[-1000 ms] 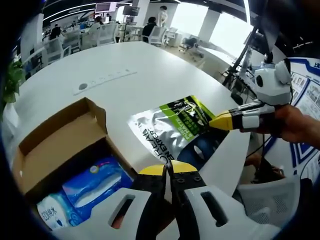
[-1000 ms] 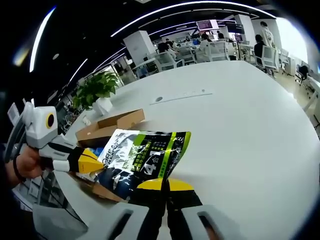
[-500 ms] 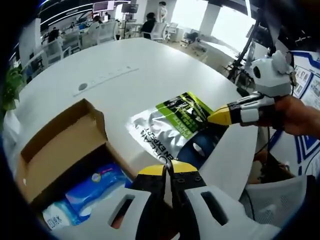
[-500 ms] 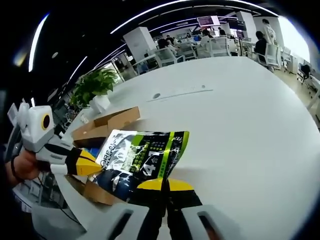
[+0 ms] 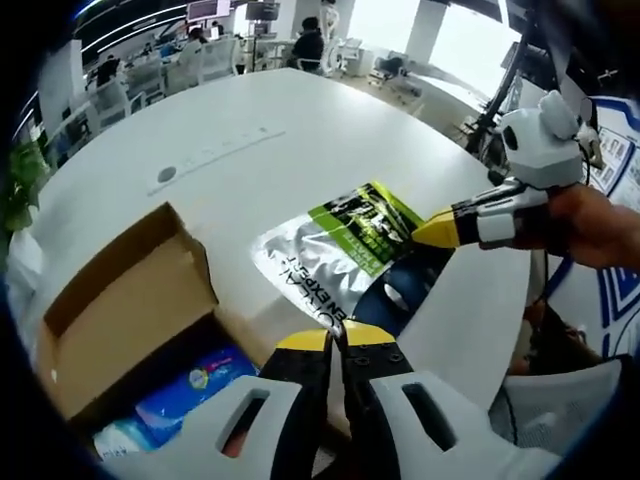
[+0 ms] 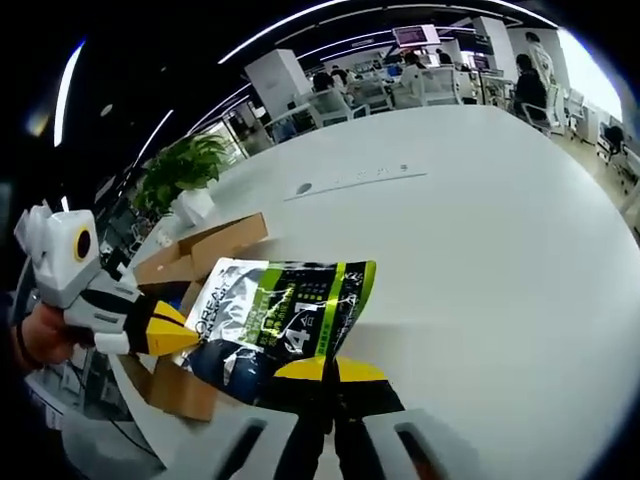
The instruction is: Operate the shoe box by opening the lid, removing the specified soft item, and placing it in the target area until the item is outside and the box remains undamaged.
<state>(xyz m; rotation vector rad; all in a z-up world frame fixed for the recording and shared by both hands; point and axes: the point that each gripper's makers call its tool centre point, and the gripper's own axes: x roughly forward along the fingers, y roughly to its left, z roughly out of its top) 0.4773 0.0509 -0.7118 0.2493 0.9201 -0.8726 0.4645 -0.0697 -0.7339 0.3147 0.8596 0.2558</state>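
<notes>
Shoe box [image 5: 130, 300]: in your left gripper view the cardboard box is sitting open at the left on the white table [image 5: 240, 110], its lid flap standing up toward the far side. In your right gripper view the same box [image 6: 200, 245] is lying at the left, beyond the pouch.

Box contents: a blue-and-white soft pack [image 5: 180, 395] is lying inside the box, just left of your left gripper's jaws.

Soft item: the silver, green and black pouch [image 5: 345, 250] is lying outside the box, flat on the table, just right of the box's near corner. In your right gripper view the pouch [image 6: 285, 320] is rising straight up from your own jaws, with its far end angling to the right.

Left gripper [image 5: 338, 338]: you are holding its yellow-tipped jaws pressed together with nothing visible between them; they are sitting just in front of the pouch's near edge, and whether they are touching it cannot be told. In your right gripper view this gripper [image 6: 185, 338] is coming in from the left, its yellow tip at the pouch's left edge.

Right gripper [image 6: 328, 370]: its jaws are pinching the pouch's dark near end. In your left gripper view it [image 5: 425, 232] is entering from the right, held by your hand [image 5: 590, 225], its yellow tip meeting the pouch's right edge.

Background: a potted plant [image 6: 180, 170] is standing beyond the box.
</notes>
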